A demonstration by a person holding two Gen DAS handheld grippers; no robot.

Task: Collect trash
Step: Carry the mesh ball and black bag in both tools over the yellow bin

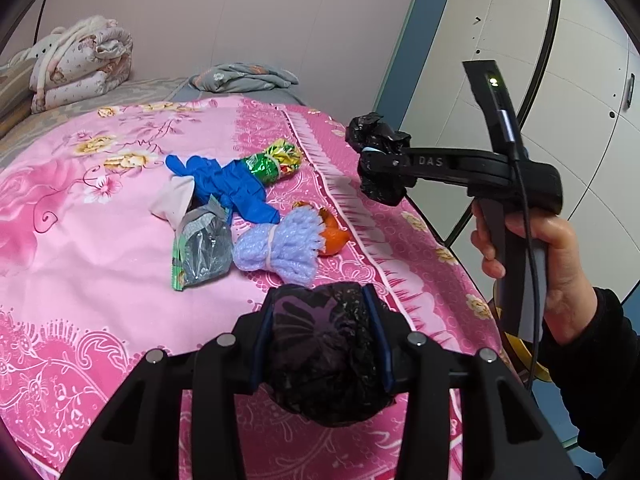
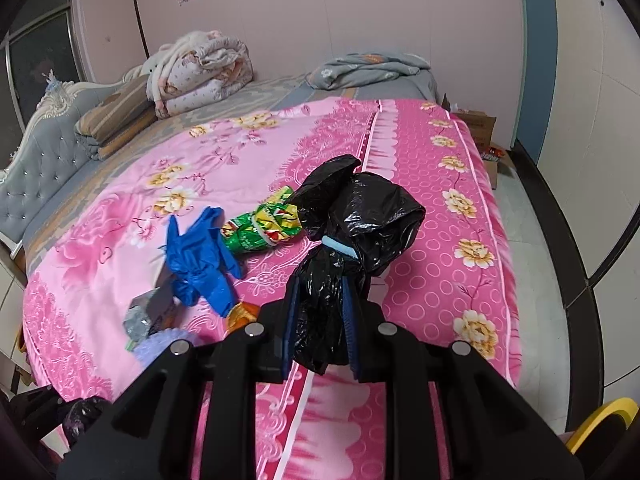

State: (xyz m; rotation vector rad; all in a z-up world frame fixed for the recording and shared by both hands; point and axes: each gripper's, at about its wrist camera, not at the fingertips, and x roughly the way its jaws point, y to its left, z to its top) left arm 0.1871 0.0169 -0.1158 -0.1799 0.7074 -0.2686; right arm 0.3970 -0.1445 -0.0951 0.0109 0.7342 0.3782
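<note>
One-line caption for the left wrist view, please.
Left gripper clamps a dark crumpled bag above the pink bedspread; right gripper holds a tied black bag; more trash remains.

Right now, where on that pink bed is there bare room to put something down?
The pink bedspread is bare between the trash pile and the bed's edge, and between the blue glove and the folded quilt. It is crowded around the glove, green wrapper and purple foam bundle.

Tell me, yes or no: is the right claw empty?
No, the right claw is clamped on a black plastic bag bundle tied with a light blue band, lifted above the pink bedspread.
</note>
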